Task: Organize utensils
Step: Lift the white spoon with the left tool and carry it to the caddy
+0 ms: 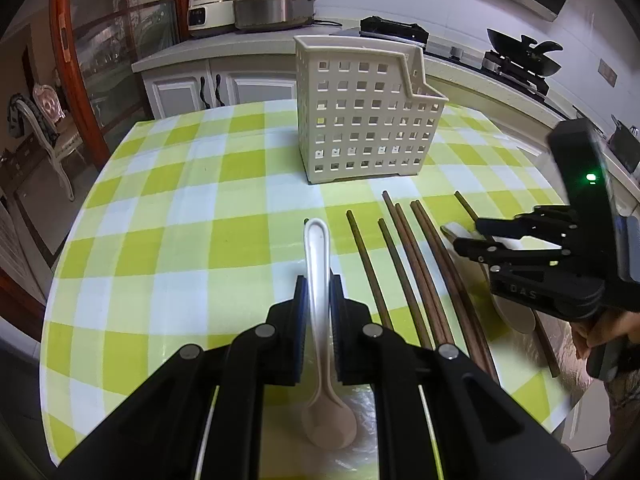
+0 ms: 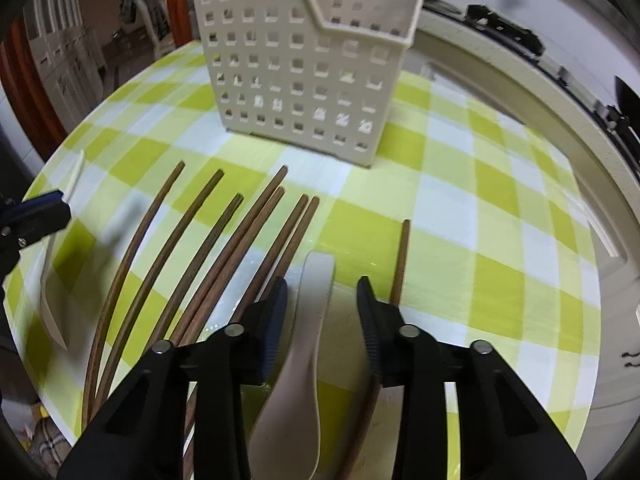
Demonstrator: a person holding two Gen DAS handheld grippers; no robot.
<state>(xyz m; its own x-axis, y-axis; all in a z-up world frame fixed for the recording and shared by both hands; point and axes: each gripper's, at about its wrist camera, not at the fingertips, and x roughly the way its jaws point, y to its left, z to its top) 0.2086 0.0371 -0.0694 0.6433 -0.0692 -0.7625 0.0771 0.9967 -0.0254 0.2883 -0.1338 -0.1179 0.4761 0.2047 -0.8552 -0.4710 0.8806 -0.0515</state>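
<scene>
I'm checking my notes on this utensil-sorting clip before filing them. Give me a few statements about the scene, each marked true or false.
1. The left gripper is shut on a white spoon. True.
2. The right gripper is clamped tight on a chopstick. False: its jaws stand apart around the handle of a second white spoon, and its pads do not press on it.
3. The utensil holder lies tipped on its side. False: it stands upright on the checked tablecloth.
4. Several brown chopsticks lie on the table in front of the holder. True.
5. Chopsticks already stand in the holder. False: none rise above its rim.
</scene>
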